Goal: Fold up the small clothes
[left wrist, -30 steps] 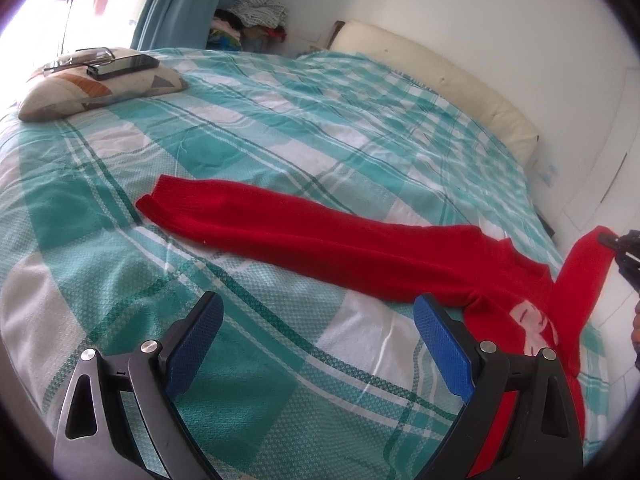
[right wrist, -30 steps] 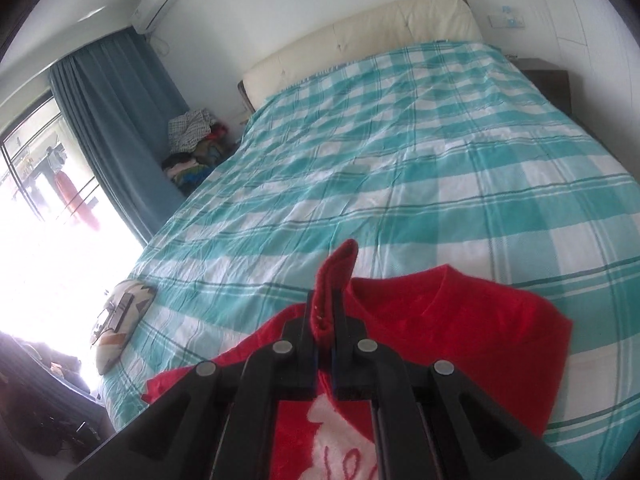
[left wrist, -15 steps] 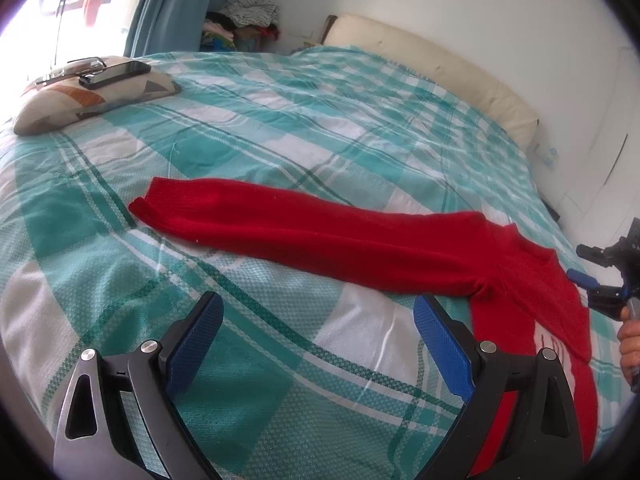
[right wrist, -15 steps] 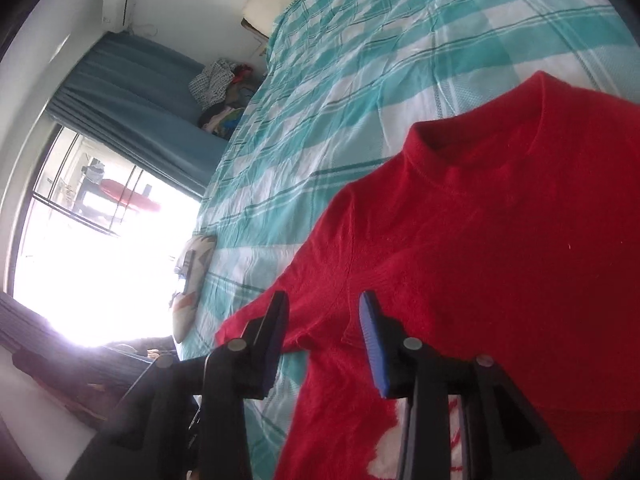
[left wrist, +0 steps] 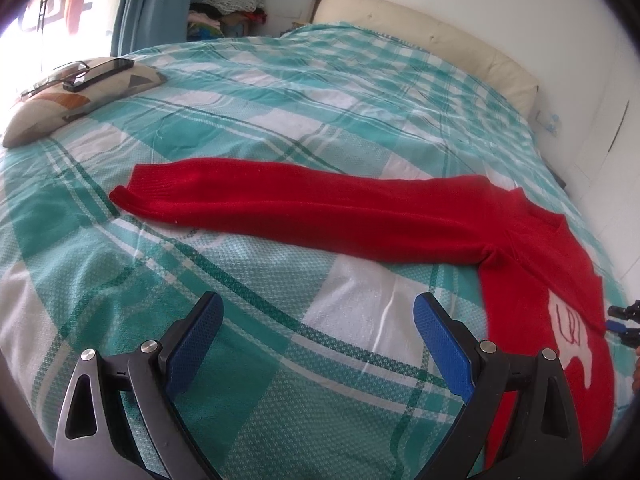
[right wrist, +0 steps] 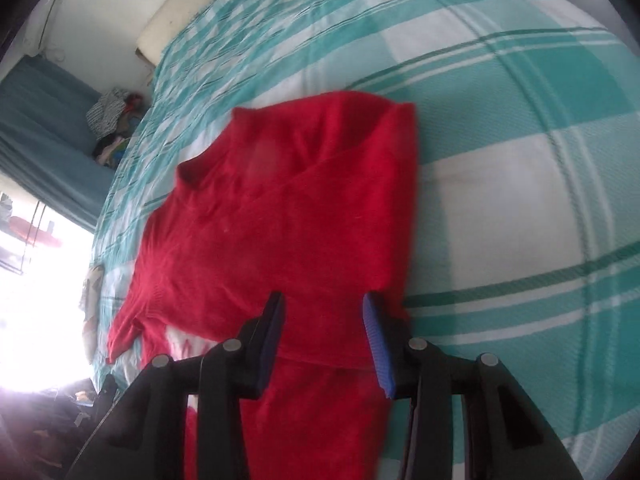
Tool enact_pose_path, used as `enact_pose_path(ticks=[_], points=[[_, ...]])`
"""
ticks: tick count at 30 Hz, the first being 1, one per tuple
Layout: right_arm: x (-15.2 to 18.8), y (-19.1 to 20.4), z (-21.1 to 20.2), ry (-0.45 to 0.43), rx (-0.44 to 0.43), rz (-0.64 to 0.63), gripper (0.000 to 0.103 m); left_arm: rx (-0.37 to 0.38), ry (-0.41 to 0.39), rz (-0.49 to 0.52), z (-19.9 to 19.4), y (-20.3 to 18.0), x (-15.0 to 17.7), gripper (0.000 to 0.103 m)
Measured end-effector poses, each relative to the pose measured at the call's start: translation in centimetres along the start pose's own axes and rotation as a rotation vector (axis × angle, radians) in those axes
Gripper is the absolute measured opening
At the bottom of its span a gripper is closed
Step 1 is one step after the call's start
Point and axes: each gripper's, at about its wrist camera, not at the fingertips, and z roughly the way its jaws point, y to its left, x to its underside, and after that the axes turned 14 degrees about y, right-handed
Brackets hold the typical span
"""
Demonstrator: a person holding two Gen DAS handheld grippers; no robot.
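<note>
A small red sweater point(left wrist: 520, 248) with a white motif lies flat on the bed. One long sleeve point(left wrist: 280, 200) stretches out to the left across the checked sheet. The other sleeve point(right wrist: 352, 184) lies folded over the sweater's body. My left gripper point(left wrist: 318, 340) hovers open over bare sheet, short of the long sleeve, with nothing between its blue pads. My right gripper point(right wrist: 324, 320) stands open just above the folded sleeve's lower part, nothing pinched. It also shows as small blue tips at the right gripper point(left wrist: 622, 322) beside the sweater.
The teal checked bed sheet point(left wrist: 320, 92) covers the whole bed. A patterned cushion point(left wrist: 80, 100) carrying a phone and glasses sits at the far left. The headboard point(left wrist: 432, 36) and white wall close the far side. A pile of clothes point(left wrist: 236, 0) sits by the blue curtain.
My right gripper held the sleeve cuff up a second ago. It has let go, the sleeve now lies across the body, and the gripper has dropped lower. The left gripper barely moved.
</note>
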Motion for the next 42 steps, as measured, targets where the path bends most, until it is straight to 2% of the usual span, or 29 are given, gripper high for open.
enact_pose_path(ticks=[3, 6, 9, 16, 20, 22, 24, 26, 27, 28, 33, 40, 42], points=[[2.1, -0.5, -2.1, -0.031, 0.004, -0.049, 0.041, -0.012, 0.008, 0.002, 0.2, -0.1, 0.1, 0.098], [5.5, 0.8, -3.1, 0.012, -0.033, -0.144, 0.040, -0.021, 0.021, -0.001, 0.5, -0.2, 0.1, 0.098], [9.7, 1.0, -3.6, 0.023, -0.018, -0.195, 0.041, -0.018, 0.029, -0.013, 0.5, -0.1, 0.1, 0.098], [19.9, -0.8, -3.4, 0.068, -0.022, -0.227, 0.041, -0.004, 0.041, -0.027, 0.6, 0.1, 0.3, 0.099], [24.3, -0.6, -2.1, 0.112, -0.025, -0.260, 0.041, -0.018, 0.049, 0.009, 0.7, -0.5, 0.5, 0.100], [25.4, -0.1, -1.3, 0.107, 0.018, -0.280, 0.041, -0.030, 0.055, 0.029, 0.8, -0.9, 0.5, 0.100], [25.8, 0.2, -1.0, 0.103, 0.021, -0.285, 0.040, -0.037, 0.058, 0.041, 0.9, -1.2, 0.6, 0.100], [26.3, 0.2, -0.9, 0.124, 0.013, -0.299, 0.023, -0.034, 0.059, 0.043, 0.8, -1.2, 0.7, 0.100], [26.5, 0.4, -0.8, 0.127, 0.027, -0.305, 0.009, -0.032, 0.060, 0.042, 0.8, -1.2, 0.8, 0.100], [26.7, 0.4, -0.9, 0.117, 0.045, -0.311, 0.006, -0.032, 0.060, 0.042, 0.8, -1.3, 0.8, 0.100], [27.9, -1.0, -1.6, 0.077, 0.111, -0.256, 0.003, -0.035, 0.063, 0.044, 0.9, -1.3, 0.8, 0.100], [28.3, -0.8, -1.3, 0.029, 0.150, -0.277, 0.004, -0.064, 0.080, 0.068, 1.3, -1.7, 1.1, 0.100], [28.7, -0.7, -1.6, 0.001, 0.148, -0.282, 0.011, -0.067, 0.081, 0.073, 1.2, -1.9, 1.2, 0.100]])
